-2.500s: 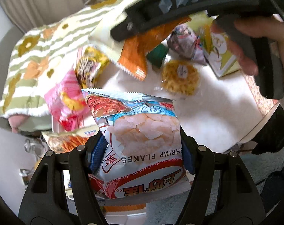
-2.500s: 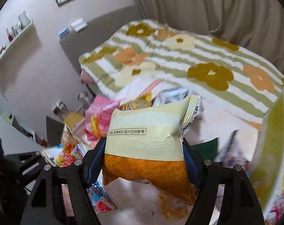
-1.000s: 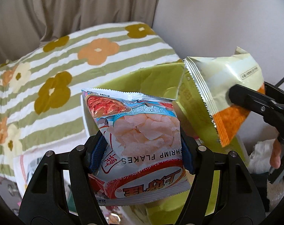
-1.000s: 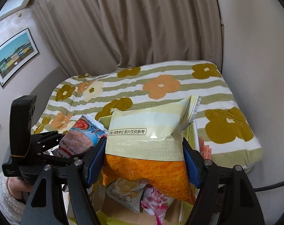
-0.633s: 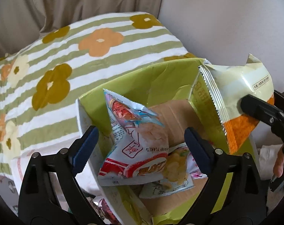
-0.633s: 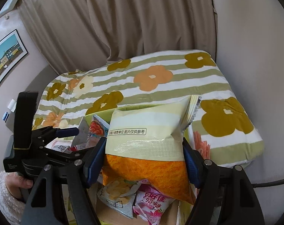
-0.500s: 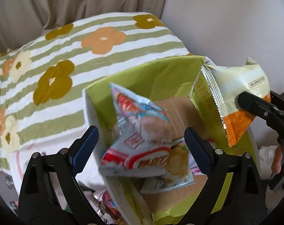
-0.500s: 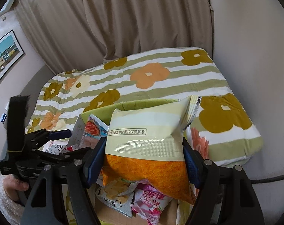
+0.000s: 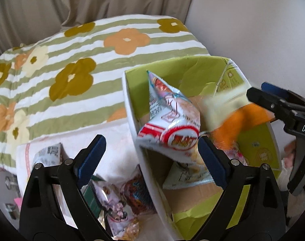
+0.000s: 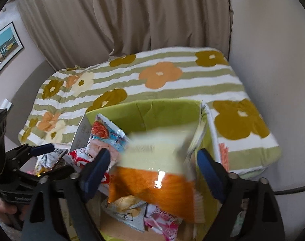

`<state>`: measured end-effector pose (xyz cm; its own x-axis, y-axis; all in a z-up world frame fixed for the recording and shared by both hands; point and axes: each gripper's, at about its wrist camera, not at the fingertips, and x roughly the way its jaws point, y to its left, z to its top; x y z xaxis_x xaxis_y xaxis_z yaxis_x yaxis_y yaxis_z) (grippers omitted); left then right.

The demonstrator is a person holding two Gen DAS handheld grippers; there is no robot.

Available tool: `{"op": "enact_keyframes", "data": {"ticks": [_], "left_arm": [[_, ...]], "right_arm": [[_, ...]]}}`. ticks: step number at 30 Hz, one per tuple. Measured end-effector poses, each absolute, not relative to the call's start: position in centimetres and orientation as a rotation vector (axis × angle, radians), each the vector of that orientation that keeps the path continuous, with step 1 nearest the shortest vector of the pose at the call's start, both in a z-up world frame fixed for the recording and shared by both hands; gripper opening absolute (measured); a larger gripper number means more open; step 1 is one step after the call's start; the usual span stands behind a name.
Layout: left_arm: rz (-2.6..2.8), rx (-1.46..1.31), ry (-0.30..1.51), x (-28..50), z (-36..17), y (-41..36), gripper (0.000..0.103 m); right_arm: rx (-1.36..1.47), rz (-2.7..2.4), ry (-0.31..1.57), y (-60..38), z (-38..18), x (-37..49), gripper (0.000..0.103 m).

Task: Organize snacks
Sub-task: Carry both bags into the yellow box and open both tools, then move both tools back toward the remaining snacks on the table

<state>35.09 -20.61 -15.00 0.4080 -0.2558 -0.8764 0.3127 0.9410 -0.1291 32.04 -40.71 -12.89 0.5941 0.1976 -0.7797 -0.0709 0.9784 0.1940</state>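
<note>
Both tongs have just sprung apart: shrimp bag [image 9: 170, 120] and orange bag [image 10: 152, 182] drop toward the box [image 9: 130, 108] below. Left tongs [image 9: 150, 156] and right tongs [image 10: 152, 172] should lift clear, holding nothing.

Beige curtains [image 10: 132, 20], pale wall [image 9: 253, 20], flowered striped bedspread [image 10: 152, 84], framed picture [image 10: 3, 46]

The orange and cream snack bag [image 10: 152, 172] is motion-blurred, so its print is unreadable. It hides part of the pink packet [image 10: 162, 224] and the box floor. The hand [image 10: 7, 208] is cut by the picture edge.
</note>
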Motion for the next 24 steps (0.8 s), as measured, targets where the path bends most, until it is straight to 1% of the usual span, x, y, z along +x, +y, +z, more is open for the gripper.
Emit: {"op": "enact_keyframes", "data": {"ticks": [2,11,17,24], "left_arm": [[-0.357,0.046,1.094,34.5,-14.8,-20.3,0.092],[-0.335,0.032,1.051,30.7,-12.7,-19.5,0.092],[-0.289,0.02,0.988,27.0,-10.0,-18.5,0.092],[-0.179,-0.003,0.91,21.2,-7.8,-15.8,0.092]], "right_arm": [[0.136,0.158,0.884,-40.7,-12.3,31.1,0.101],[0.156,0.199,0.876,-40.8,-10.4,26.9,0.101],[0.122,0.23,0.813,-39.6,-7.6,23.6,0.101],[0.075,0.344,0.757,-36.7,-5.9,20.5,0.101]]}}
